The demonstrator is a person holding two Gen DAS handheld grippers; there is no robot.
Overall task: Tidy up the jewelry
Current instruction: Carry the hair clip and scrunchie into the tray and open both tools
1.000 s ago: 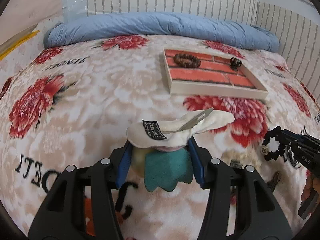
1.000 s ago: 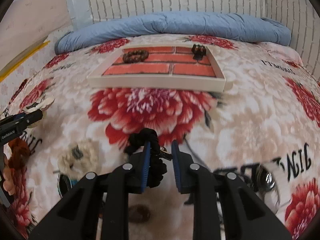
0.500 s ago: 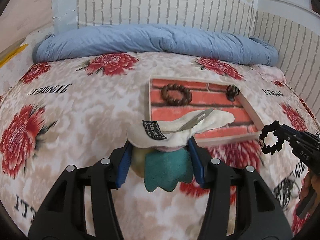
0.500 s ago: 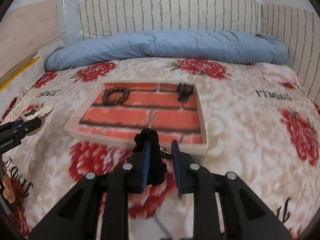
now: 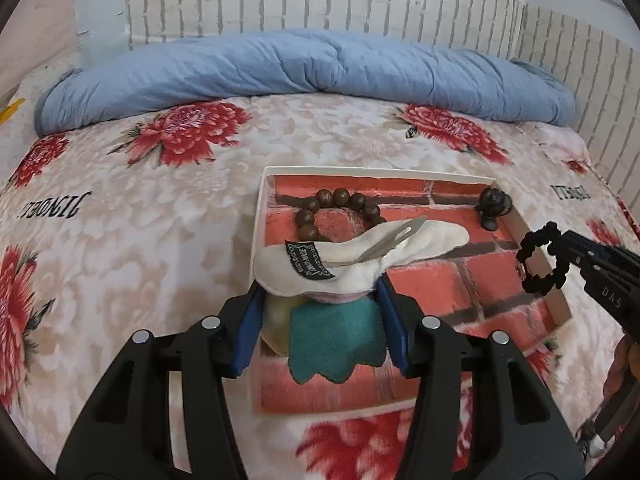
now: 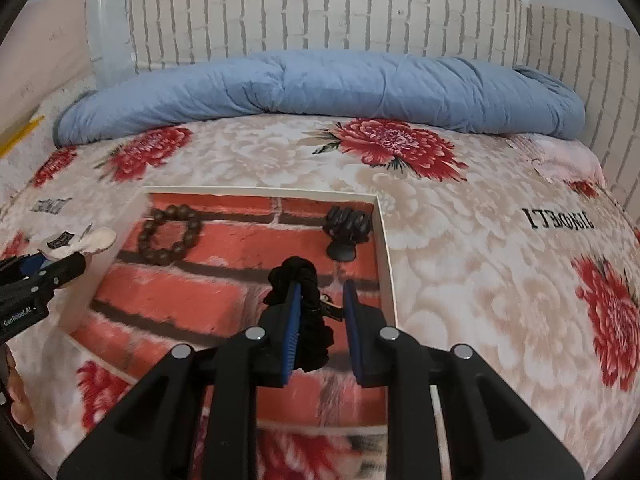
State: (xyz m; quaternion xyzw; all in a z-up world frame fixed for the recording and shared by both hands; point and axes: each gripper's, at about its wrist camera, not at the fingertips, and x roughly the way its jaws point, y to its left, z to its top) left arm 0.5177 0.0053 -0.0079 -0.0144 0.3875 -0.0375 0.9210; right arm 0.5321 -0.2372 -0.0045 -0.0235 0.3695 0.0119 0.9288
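Observation:
A white-rimmed tray (image 5: 258, 216) with a red brick-pattern floor lies on the flowered bed. A brown bead bracelet (image 5: 340, 198) and a black claw clip (image 5: 493, 206) rest at its far end. My left gripper (image 5: 320, 292) is shut on a cream plush hair clip (image 5: 360, 248) with teal felt and a metal prong, held over the tray's left part. My right gripper (image 6: 322, 292) is shut on a black twisted hair tie (image 6: 294, 270) above the tray's right half, short of the claw clip (image 6: 348, 224). In the left wrist view the hair tie (image 5: 538, 260) hangs as a loop over the tray's right rim.
A rolled blue quilt (image 6: 320, 88) lies along the far side of the bed below a white brick-pattern wall. The flowered blanket (image 6: 500, 280) spreads right of the tray. A person's hand (image 5: 624, 364) shows at the right edge of the left wrist view.
Both grippers have moved forward across the bed with their items still held. The tray was ahead of them before; it now lies directly under both.

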